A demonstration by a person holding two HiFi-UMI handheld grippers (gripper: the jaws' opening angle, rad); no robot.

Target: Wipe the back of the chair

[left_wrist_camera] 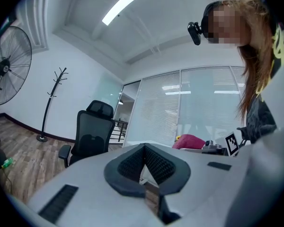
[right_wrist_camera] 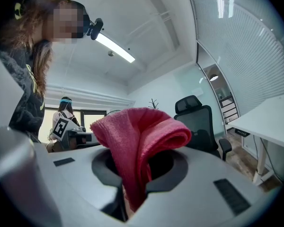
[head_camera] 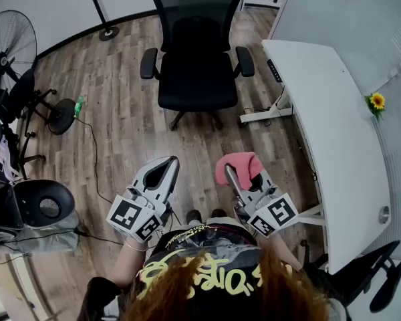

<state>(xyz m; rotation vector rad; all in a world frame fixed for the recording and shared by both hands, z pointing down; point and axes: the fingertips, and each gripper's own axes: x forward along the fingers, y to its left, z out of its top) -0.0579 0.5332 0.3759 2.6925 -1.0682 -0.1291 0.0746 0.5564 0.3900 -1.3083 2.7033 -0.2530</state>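
Wood floor (head_camera: 120, 126) fills most of head view. White bench (head_camera: 334, 112) runs along the right. Black chair (head_camera: 197, 52) stands just left of it w/ seat facing the person, its back on the far side, well apart from both grippers. Fan (head_camera: 10, 45) at far left. Left gripper (head_camera: 171, 160) is clenched w/ nothing between the jaws. Right gripper (head_camera: 232, 174) is clamped on a pink cloth (right_wrist_camera: 137, 131), folded & bunched above the jaws.
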